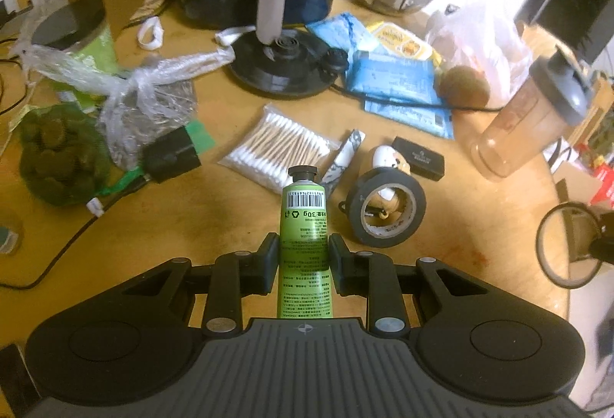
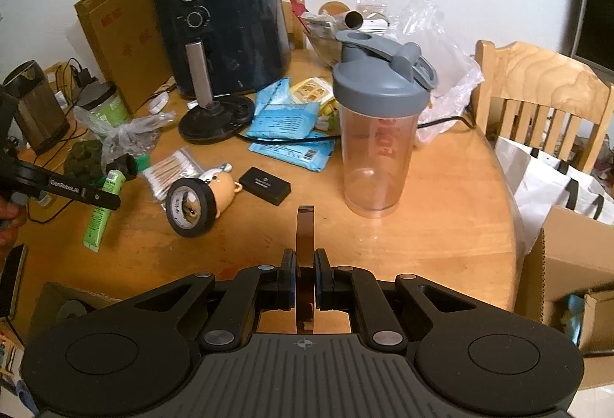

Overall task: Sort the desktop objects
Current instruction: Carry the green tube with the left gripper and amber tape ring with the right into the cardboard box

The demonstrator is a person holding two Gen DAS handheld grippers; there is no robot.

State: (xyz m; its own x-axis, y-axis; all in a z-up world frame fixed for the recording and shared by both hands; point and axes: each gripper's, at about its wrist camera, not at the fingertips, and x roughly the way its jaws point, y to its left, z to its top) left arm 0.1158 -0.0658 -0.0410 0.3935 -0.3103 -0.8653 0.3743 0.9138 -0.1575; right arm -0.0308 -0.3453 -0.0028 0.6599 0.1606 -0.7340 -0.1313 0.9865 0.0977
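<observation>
My left gripper (image 1: 303, 245) is shut on a green tube (image 1: 304, 218) with a black cap that points away from me, lifted over the wooden table (image 1: 230, 226). The right wrist view shows that gripper (image 2: 121, 184) at the far left, the green tube (image 2: 100, 214) hanging slanted from it. My right gripper (image 2: 305, 259) is shut on a thin brown tape ring (image 2: 305, 226), seen edge-on above the table (image 2: 422, 245). In the left wrist view that ring (image 1: 568, 245) shows at the right edge.
A black tape roll (image 1: 387, 211) leans on a bear figurine (image 1: 387, 157) just right of the tube. Nearby lie a cotton swab pack (image 1: 280, 149) and a small black box (image 1: 420, 157). A lidded shaker bottle (image 2: 378, 134), an air fryer (image 2: 226, 27), blue packets (image 2: 284, 126) and a chair (image 2: 537, 92) stand farther off.
</observation>
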